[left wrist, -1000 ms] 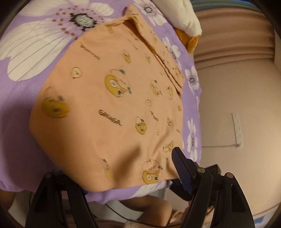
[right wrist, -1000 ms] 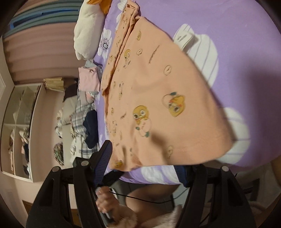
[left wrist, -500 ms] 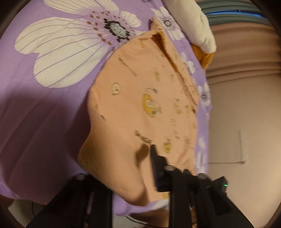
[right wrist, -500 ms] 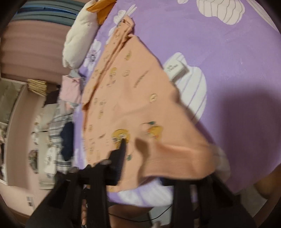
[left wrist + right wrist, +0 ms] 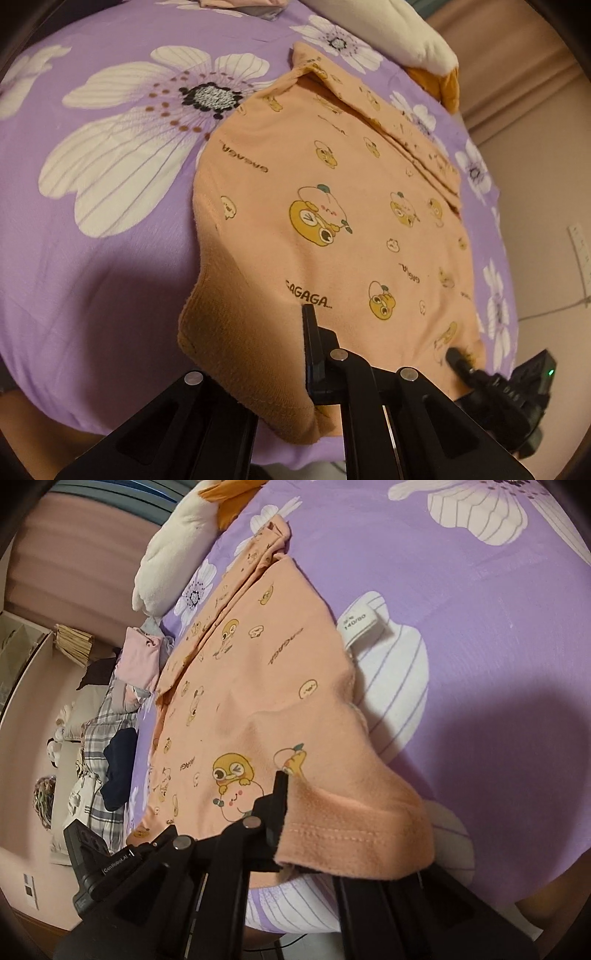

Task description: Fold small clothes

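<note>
An orange child's shirt (image 5: pixel 332 206) with yellow cartoon prints lies on a purple flowered bedsheet (image 5: pixel 92 258). It also shows in the right wrist view (image 5: pixel 266 686). My left gripper (image 5: pixel 291 354) is shut on the near left hem corner, which drapes over its left finger. My right gripper (image 5: pixel 314 823) is shut on the near right hem corner; the cloth hides its right finger. A white size tag (image 5: pixel 364 626) sticks out at the shirt's right edge. The right gripper's body shows in the left wrist view (image 5: pixel 495 380).
A white and orange plush toy (image 5: pixel 173 557) lies past the shirt's far end. A pile of clothes (image 5: pixel 122 716), pink, plaid and navy, lies to the left in the right wrist view. The bed edge runs just under both grippers. Beige walls and curtains (image 5: pixel 517 66) stand beyond.
Both grippers moved in over the near hem and closed on its corners. The hem now bunches and lifts at each gripper.
</note>
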Motion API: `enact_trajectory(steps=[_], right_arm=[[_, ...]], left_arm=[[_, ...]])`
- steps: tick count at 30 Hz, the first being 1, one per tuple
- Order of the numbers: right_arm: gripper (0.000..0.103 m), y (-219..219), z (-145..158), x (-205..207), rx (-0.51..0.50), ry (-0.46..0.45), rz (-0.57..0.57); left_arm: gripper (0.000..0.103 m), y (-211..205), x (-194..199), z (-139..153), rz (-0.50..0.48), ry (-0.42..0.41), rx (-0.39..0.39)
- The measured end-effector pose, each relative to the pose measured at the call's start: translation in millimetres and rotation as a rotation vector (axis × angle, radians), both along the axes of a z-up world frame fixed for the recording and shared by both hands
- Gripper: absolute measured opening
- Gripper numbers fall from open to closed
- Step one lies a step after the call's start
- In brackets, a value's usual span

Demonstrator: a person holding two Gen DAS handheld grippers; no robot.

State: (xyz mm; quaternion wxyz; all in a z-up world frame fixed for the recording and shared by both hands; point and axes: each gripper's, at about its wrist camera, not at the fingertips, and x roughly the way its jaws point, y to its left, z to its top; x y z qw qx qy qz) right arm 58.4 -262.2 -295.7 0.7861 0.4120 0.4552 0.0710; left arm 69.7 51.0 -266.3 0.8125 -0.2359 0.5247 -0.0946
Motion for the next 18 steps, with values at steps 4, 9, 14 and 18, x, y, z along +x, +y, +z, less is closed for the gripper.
enact_trajectory(steps=[4, 9, 14, 18], right_arm=[[0.004, -1.5, 17.9, 7.5, 0.016, -0.014, -0.006], [0.004, -5.7, 72.7, 26.9, 0.051, -0.157, -0.002], [0.004, -12.0, 129.2, 70.2, -0.039, -0.267, -0.009], [0.004, -28.3, 150.5, 118.0, -0.034, -0.284, -0.054]], left_arm=[[0.003, -5.3, 6.0, 24.9, -0.019, -0.055, 0.083], [0.003, 4.9, 37.6, 70.8, 0.015, -0.159, -0.013], [0.003, 4.9, 85.1, 117.1, 0.050, -0.284, -0.004], [0.003, 6.4, 132.9, 124.0, 0.081, -0.286, -0.071]])
